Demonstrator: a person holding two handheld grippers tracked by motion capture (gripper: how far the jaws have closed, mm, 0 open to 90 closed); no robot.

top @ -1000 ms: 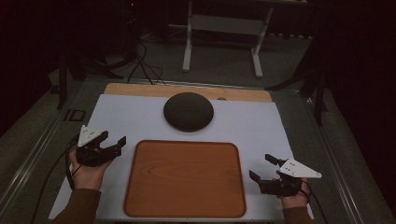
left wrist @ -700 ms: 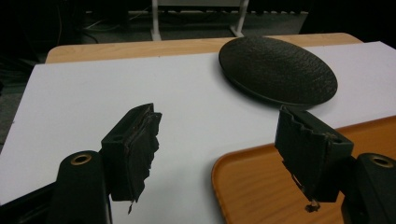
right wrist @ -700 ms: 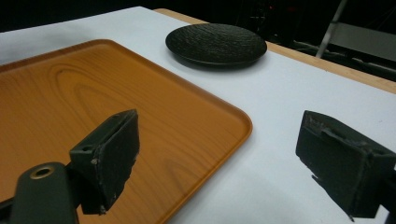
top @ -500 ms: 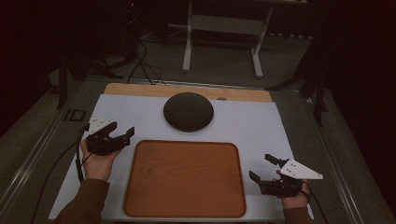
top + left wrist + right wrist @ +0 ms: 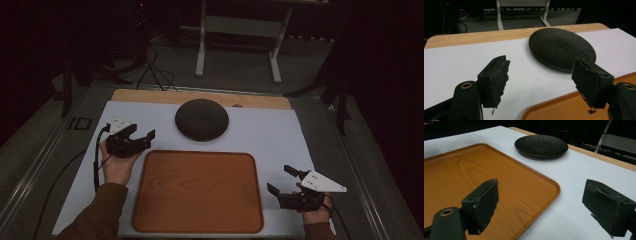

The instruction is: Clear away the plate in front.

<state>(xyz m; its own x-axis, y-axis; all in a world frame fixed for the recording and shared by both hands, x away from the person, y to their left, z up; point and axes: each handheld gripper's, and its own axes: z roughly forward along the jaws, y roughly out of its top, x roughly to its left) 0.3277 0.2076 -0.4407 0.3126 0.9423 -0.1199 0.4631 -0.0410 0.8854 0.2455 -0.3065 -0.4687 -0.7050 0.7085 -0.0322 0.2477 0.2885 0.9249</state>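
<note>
My left hand-held gripper [image 5: 140, 140] hovers just off the left rim of the wooden tray [image 5: 198, 225], jaws standing wide apart with nothing between them. In the left gripper view those frayed black pads [image 5: 499, 80] frame the thing I'm aiming for: the dark plate [image 5: 562, 47], lying upside down like a shallow dome on the white surface [image 5: 265, 135], just beyond the tray's far edge and apart from it.

How will it handle? I'd judge it stiff and fairly hefty, ceramic or stoneware by that rough, pebbled skin, so breakable if it drops. The texture should give the pads some bite, but the dome slopes away, so pinching on top would likely slide off. The rim is the place, at the near-left edge where it lifts slightly off the surface, one jaw slipped under and one over.

Moving across: the tray sits empty in the middle, smooth and glossy. Over on the right, my right hand-held gripper [image 5: 286, 183] rests near the tray's right front corner, jaws also apart and empty, its view looking across the tray to the plate [image 5: 541, 145].

Against a second ago, my left hand has travelled forward and inward from beside the tray's front left corner, closing on the plate; jaw spread looks the same. My right hand, the plate and the tray have not shifted.
</note>
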